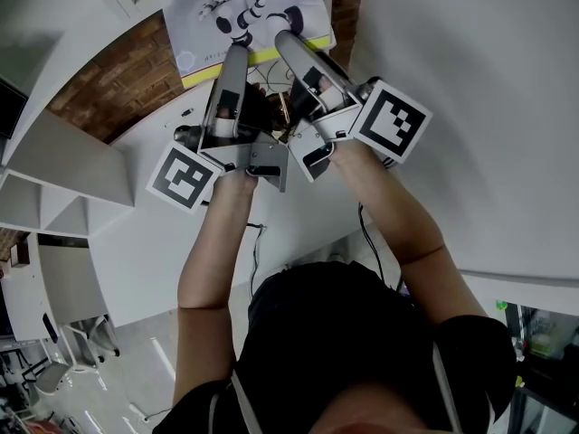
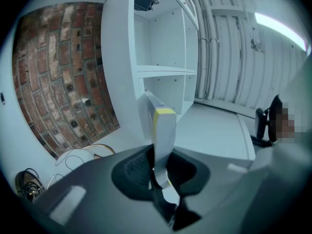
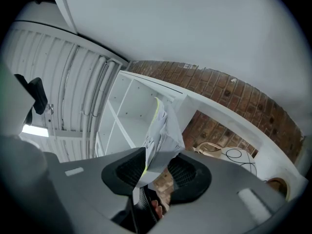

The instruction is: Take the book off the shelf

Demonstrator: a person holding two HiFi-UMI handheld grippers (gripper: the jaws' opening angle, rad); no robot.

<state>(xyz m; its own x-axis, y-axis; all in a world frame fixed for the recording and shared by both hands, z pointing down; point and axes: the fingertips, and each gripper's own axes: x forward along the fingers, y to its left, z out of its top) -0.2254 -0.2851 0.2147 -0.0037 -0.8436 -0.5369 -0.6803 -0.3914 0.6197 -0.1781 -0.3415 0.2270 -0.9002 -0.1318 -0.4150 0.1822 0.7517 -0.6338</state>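
The book (image 1: 244, 7) is a thin white one with a yellow edge and a robot picture on its cover. It is held up in front of me, off the white shelf unit (image 1: 63, 165). My left gripper (image 1: 240, 51) is shut on its lower edge; in the left gripper view the book (image 2: 163, 130) stands edge-on between the pads. My right gripper (image 1: 288, 39) grips the same edge just to the right. In the right gripper view the book's pages (image 3: 163, 130) bend between the pads and touch both.
Empty white shelf compartments (image 2: 165, 72) stand beyond the book, against a brick wall (image 1: 118, 75). A white desk (image 1: 154, 242) with a black cable (image 1: 258, 242) lies below my arms. Office chairs (image 1: 54, 369) stand on the floor at lower left.
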